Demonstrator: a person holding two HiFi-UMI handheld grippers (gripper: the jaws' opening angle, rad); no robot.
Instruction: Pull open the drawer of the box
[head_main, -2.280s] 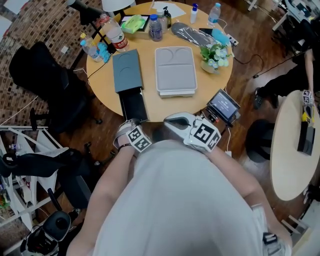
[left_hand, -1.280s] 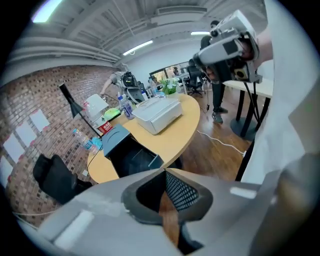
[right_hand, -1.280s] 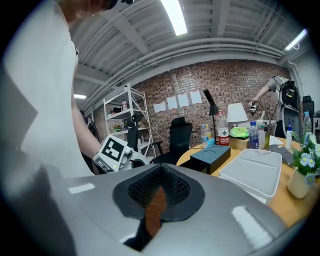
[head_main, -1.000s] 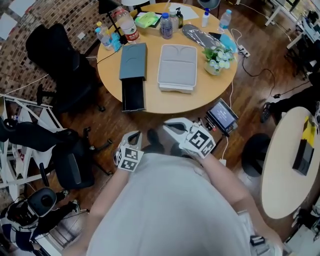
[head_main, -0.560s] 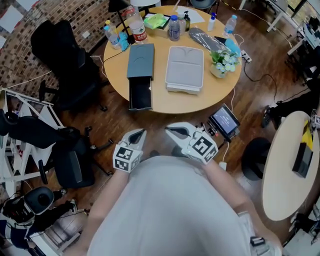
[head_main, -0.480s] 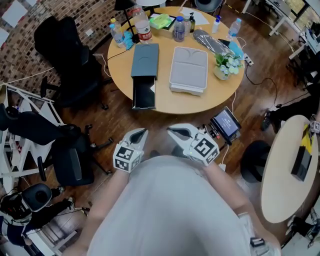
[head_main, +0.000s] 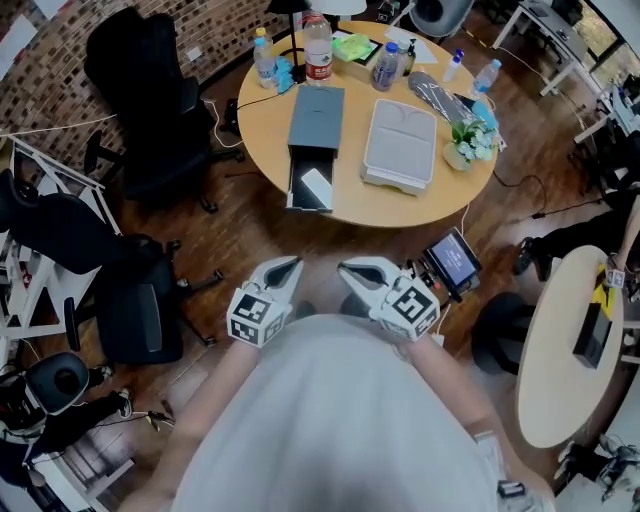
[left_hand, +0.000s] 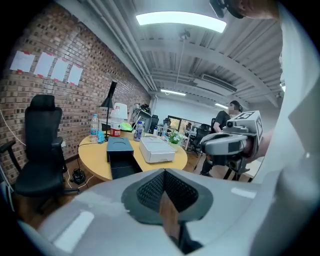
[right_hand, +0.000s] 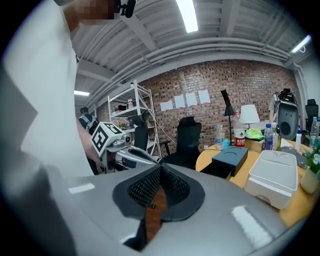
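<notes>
Drawer (head_main: 312, 188) of box (head_main: 316, 106) stands open; task looks done.
Left tool (head_main: 291, 263) and right tool (head_main: 345, 267) closed, empty (well away from tabletop (head_main: 264, 122)).

the person is backing away from the round tan wooden table (head_main: 262, 120), which is now lying farther off. the left gripper (head_main: 288, 266), earlier just beside the pulled-out black drawer (head_main: 296, 190) of the dark grey box (head_main: 316, 115), is now hanging well apart from it, near the right gripper (head_main: 347, 268).
</notes>
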